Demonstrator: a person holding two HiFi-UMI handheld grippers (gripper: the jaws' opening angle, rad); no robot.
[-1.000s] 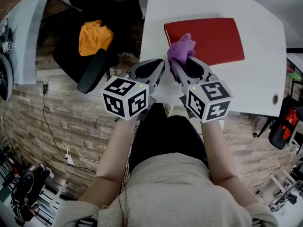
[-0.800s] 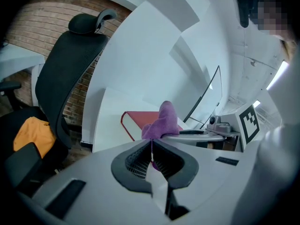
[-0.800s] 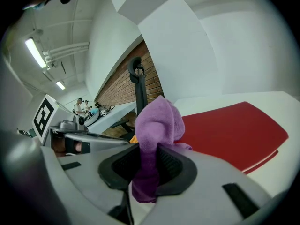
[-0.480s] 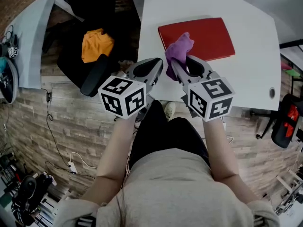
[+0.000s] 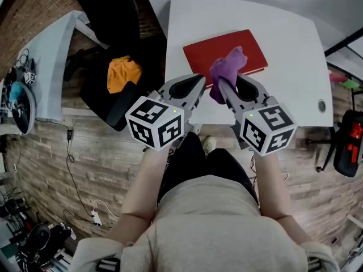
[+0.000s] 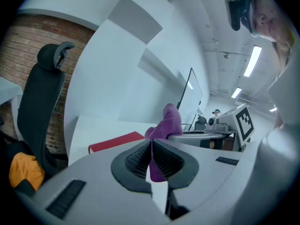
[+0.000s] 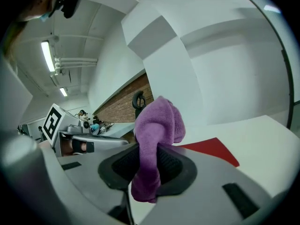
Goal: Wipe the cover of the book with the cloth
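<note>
Far to my left, off the work surface, a black office chair (image 5: pixel 108 55) stands with a bundle of orange fabric (image 5: pixel 123 73) lying on its seat; neither has any part in this job. Next comes my left gripper (image 5: pixel 197 81), hovering at the near edge of the white table (image 5: pixel 295 67). Its jaws are pressed together with nothing between them, and the purple that shows past their tips in the left gripper view belongs to my other tool. Just to its right is my right gripper (image 5: pixel 224 85), whose jaws are clamped on the purple cloth (image 5: pixel 227 68). A thick fold stands up out of the pads and a shorter tail hangs below them, so the hold looks firm. The red book (image 5: pixel 227 47) lies flat on the table just beyond both grippers, its near edge running under the cloth as the head view sees it. From these views I cannot tell whether the cloth is resting on the cover or held a little above it. To the right of the book, the table carries nothing I can make out but a small round hole near its far corner. As I judge it, the cloth is picked up and brought to the book, so the fetching is done. The wiping itself is at its start at best, as most of the cover lies beyond the cloth, and I would need to sweep across the whole red face.
</note>
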